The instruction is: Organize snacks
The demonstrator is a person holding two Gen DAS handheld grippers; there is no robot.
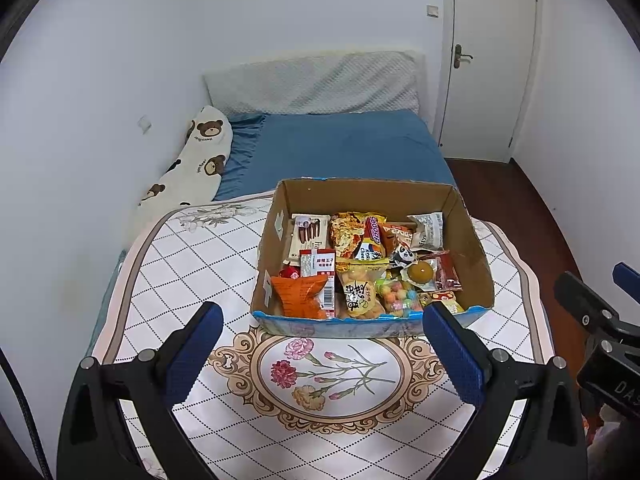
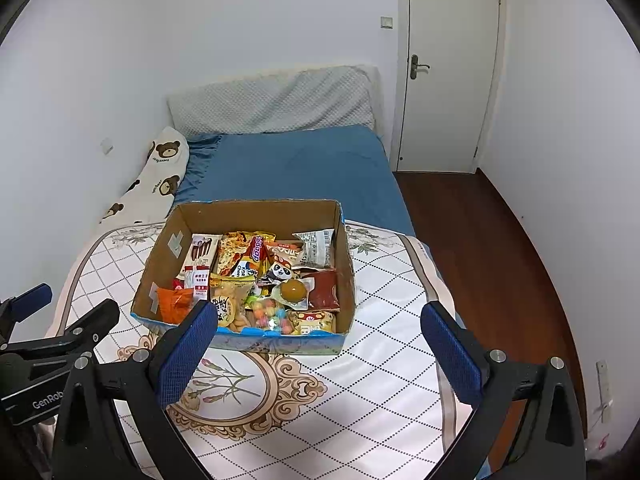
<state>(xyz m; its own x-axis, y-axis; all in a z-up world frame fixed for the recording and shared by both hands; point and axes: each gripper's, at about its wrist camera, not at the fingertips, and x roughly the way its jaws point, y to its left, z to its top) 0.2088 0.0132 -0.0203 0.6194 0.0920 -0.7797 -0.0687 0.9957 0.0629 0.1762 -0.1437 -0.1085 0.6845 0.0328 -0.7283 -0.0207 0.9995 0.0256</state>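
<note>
An open cardboard box [image 1: 468, 236] [image 2: 160, 256] stands on a floral quilted cloth [image 1: 192, 264] [image 2: 384, 304]. It holds several snack packets: an orange bag [image 1: 300, 294] [image 2: 174, 302], a chocolate stick pack [image 1: 308, 236], a yellow cracker bag [image 1: 360, 288], a bag of coloured candy balls [image 1: 398, 294] [image 2: 270, 314], a jelly cup [image 1: 420, 272] [image 2: 294, 292]. My left gripper [image 1: 322, 322] is open and empty, just in front of the box. My right gripper [image 2: 320, 322] is open and empty, in front of the box's right half.
The cloth covers the near end of a bed with a blue sheet [image 1: 340, 148] [image 2: 296, 168], a grey headboard pad [image 1: 316, 84] and a bear-print pillow [image 1: 192, 164] at the left wall. A white door [image 1: 488, 60] [image 2: 448, 68] and a wooden floor [image 2: 492, 248] lie to the right.
</note>
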